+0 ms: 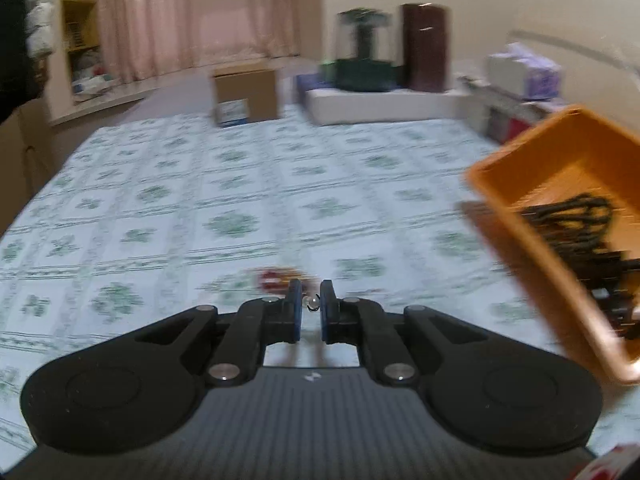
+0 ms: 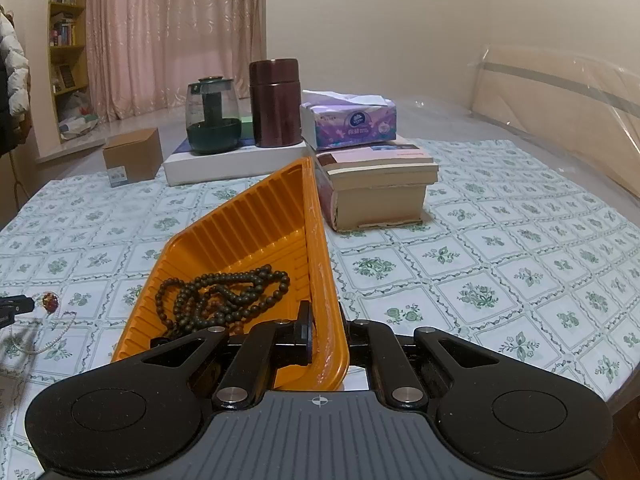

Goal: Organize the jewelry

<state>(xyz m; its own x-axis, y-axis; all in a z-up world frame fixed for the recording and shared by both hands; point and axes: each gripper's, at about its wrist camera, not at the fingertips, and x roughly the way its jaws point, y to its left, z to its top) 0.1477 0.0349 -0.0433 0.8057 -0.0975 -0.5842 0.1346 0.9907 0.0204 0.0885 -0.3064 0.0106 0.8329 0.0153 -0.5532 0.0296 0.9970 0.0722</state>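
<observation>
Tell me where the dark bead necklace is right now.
In the right wrist view the dark bead necklace lies inside the orange tray, low in the centre, just beyond the right gripper clamped on the tray's rim.

An orange tray (image 2: 248,224) holds dark brown beads (image 2: 224,292). The bench cloth (image 2: 480,264) is white with green floral squares. Behind the tray stand a maroon canister (image 2: 275,104) and a purple tissue box (image 2: 352,124).
</observation>
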